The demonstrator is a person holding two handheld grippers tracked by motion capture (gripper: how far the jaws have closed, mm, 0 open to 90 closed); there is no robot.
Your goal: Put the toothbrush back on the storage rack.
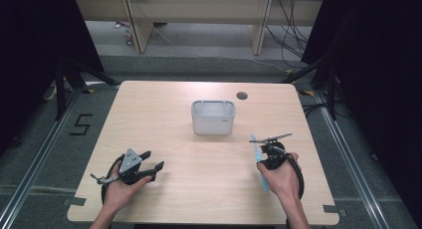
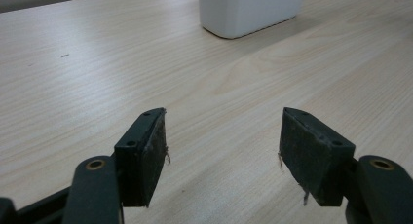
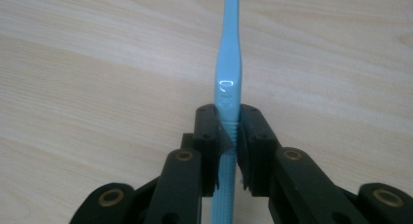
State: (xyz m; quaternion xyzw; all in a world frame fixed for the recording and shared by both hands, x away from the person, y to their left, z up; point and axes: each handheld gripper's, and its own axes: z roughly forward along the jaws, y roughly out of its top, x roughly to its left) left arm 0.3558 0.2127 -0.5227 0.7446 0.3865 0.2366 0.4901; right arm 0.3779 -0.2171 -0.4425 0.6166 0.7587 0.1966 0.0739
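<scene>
A: Where is the light blue toothbrush (image 3: 228,83)?

B: Clamped in the right gripper (image 3: 229,131). In the right gripper view its two black jaws are closed on the handle from either side, and the pads (image 3: 210,136) press on the ribbed part. The stem runs straight ahead past the jaw tips and out of the top of that view, so I cannot tell how the head is turned.

A: And seen from above?

B: In the high view the toothbrush (image 1: 259,162) lies along the right gripper (image 1: 271,148), one end beyond the jaws, the other trailing back over the right hand (image 1: 281,175) toward the table's near edge. Whether it touches the wood I cannot tell.

A: What lies ahead of that claw?

B: A white bin (image 1: 213,117), ahead and to its left, near the middle of the wooden table (image 1: 164,104), well apart from the brush. A small dark round hole (image 1: 242,95) sits in the tabletop beyond the bin.

A: The other claw?

B: The left gripper (image 2: 221,141) has its jaws standing wide apart over bare wood, nothing between them. The bin (image 2: 251,9) is well ahead of it. In the high view the left hand (image 1: 122,186) holds this gripper (image 1: 152,162) near the table's near edge, well apart from the right one.
</scene>
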